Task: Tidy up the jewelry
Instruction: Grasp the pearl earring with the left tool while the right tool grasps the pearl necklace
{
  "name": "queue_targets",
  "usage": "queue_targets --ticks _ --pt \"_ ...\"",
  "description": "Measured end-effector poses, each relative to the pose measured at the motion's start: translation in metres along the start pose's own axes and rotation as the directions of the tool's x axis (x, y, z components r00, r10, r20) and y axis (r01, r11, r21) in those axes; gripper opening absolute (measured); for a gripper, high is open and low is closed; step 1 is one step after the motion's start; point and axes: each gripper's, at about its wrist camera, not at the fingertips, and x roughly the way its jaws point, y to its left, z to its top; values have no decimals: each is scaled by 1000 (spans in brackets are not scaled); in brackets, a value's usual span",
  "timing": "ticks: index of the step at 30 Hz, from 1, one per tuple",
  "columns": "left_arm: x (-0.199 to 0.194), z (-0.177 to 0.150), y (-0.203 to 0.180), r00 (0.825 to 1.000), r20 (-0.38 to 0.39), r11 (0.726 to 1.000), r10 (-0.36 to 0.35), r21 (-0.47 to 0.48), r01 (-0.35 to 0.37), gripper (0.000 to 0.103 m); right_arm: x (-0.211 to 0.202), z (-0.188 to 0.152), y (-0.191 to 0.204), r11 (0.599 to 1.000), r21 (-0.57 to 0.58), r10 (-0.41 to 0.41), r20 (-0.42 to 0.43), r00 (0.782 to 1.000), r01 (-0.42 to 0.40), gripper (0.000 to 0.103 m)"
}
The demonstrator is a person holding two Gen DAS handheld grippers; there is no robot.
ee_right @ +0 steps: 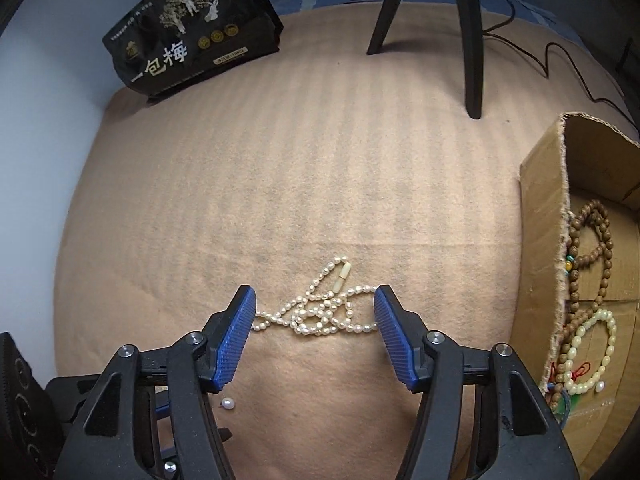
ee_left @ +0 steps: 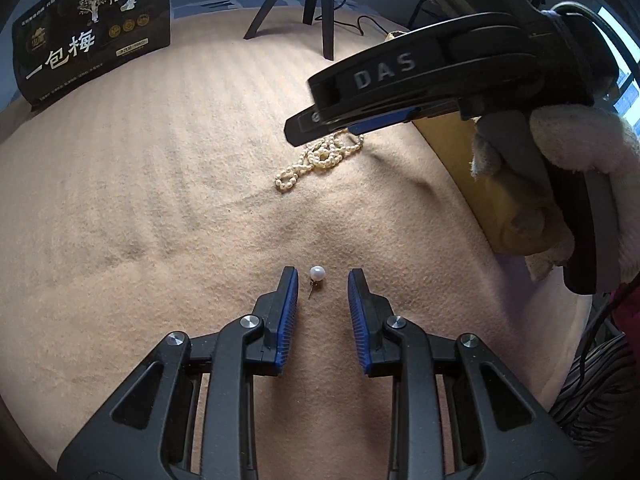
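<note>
A peach-coloured striped fleece blanket [ee_right: 320, 168] covers the surface; its far edge gives way to a blue patterned fabric that is hard to make out. At the right stands an open brown cardboard box [ee_right: 540, 216], cut off by the frame edge, holding brown wooden bead strings [ee_right: 600, 236] and a pale green bead bracelet [ee_right: 608, 344]. A black printed snack bag [ee_right: 188, 36] lies at the far left, near black tripod legs [ee_right: 472, 40].

The right gripper [ee_right: 316, 320] has its jaws apart around a tangled white pearl necklace [ee_right: 320, 312] lying on the blanket; whether the pads touch the strand's ends cannot be told. The left gripper [ee_left: 322, 292] has its jaws released either side of a single white pearl stud earring [ee_left: 317, 273], not touching it. A hand in a pale fuzzy glove [ee_left: 576, 140] holds the right gripper's handle.
</note>
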Motion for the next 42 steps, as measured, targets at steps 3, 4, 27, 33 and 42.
queue_targets --ticks 3,4,27,33,42 --pt "3 1 -2 1000 -2 1000 14 17 -14 25 6 -3 0 1000 -5 -9 -4 1000 9 60" --pt "4 1 -3 1000 -2 999 21 24 -21 25 9 -3 1 1000 -6 -16 -5 1000 16 60" --pt "20 4 8 998 -6 998 56 32 -56 7 31 -8 27 974 -143 -174 23 985 175 47" --pt "13 -4 4 998 -4 998 56 22 -56 7 28 -8 18 989 -98 -109 4 994 109 10" --pt "2 1 11 998 17 998 56 -9 -56 7 4 -11 3 999 -40 -23 26 999 24 6"
